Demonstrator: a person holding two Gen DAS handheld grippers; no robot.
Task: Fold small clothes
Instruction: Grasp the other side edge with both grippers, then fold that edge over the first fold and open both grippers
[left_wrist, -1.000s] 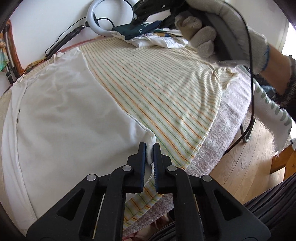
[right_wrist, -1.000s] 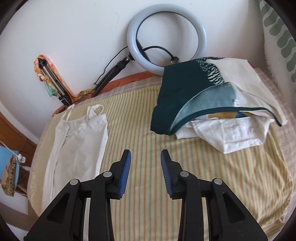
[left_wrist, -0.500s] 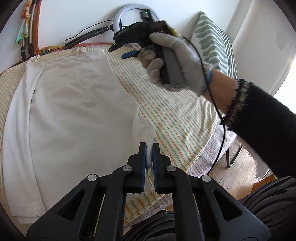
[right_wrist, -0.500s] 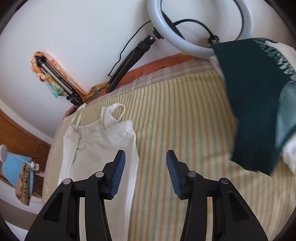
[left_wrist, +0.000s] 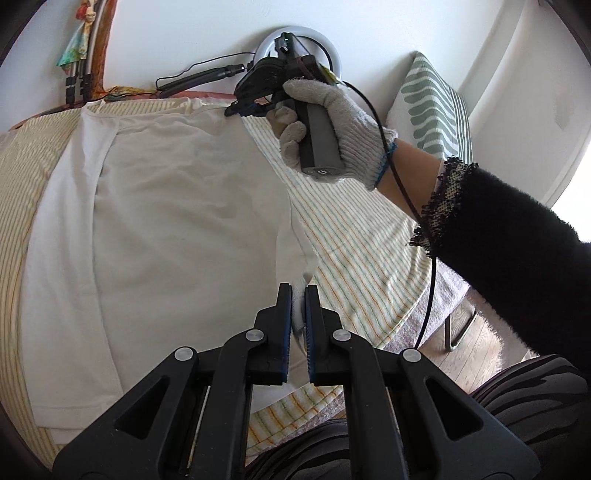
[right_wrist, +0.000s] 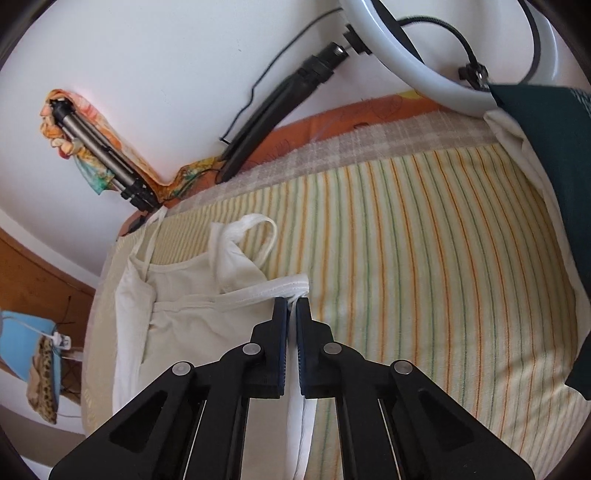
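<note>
A white strappy top (left_wrist: 177, 229) lies spread flat on the striped cloth (left_wrist: 362, 258). My left gripper (left_wrist: 298, 295) is shut on the top's near right hem corner. My right gripper (right_wrist: 291, 306) is shut on the top's right edge below its shoulder strap (right_wrist: 258, 229); in the left wrist view it is at the garment's far right corner (left_wrist: 240, 109), held by a gloved hand (left_wrist: 332, 122). The top (right_wrist: 184, 314) stretches between both grips along its right side.
A pile of dark green and white clothes (right_wrist: 546, 147) lies at the far right of the striped cloth (right_wrist: 424, 258). A ring light (right_wrist: 424, 66) and a folded tripod (right_wrist: 99, 155) lean on the wall. A striped cushion (left_wrist: 432, 99) stands at the right.
My right gripper moved left from the clothes pile to the top's upper right edge and shut on it. My left gripper kept its hold on the hem corner.
</note>
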